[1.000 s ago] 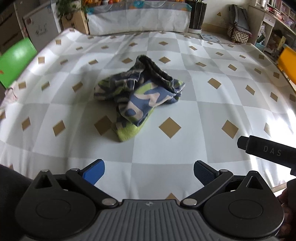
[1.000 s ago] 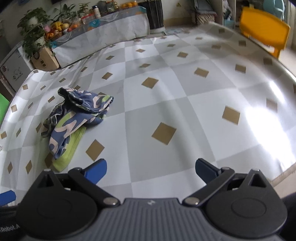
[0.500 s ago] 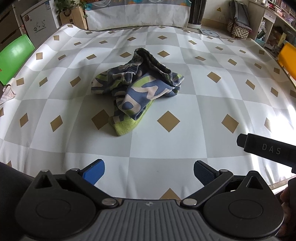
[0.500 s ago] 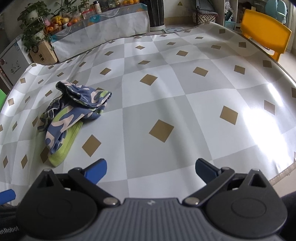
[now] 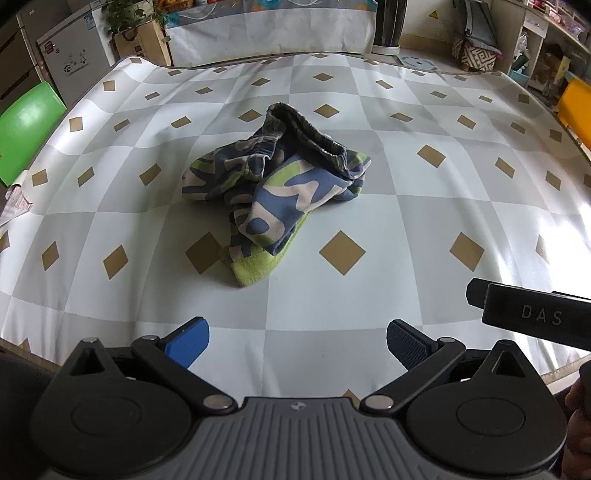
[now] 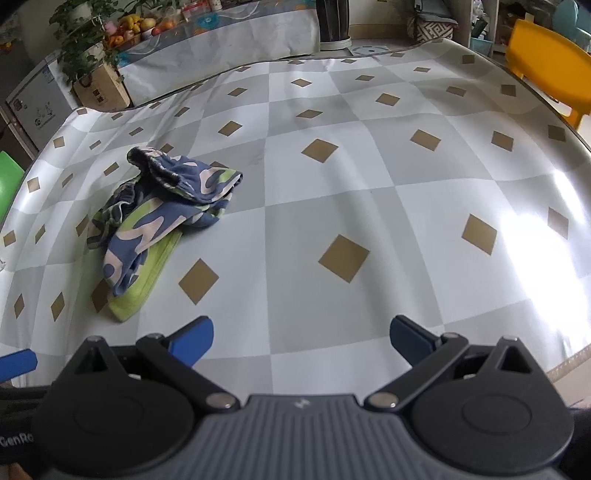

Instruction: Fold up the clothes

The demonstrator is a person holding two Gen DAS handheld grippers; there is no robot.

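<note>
A crumpled garment in blue, pink and lime camouflage print with a lime cuff lies in a heap on the checked tablecloth. My left gripper hovers open near the table's front edge, well short of the heap, with nothing between its fingers. In the right wrist view the same garment lies far to the left. My right gripper is open and empty over bare cloth. Part of the right gripper's black body shows at the left view's right edge.
A green chair stands at the table's left, a yellow chair at its right. Beyond the far edge are a covered bench, plants, a cardboard box and shelves. The tablecloth spreads wide around the heap.
Both grippers have tilted and drawn back slightly, so the garment sits lower in each view. The garment itself has not moved. Both stay open.
</note>
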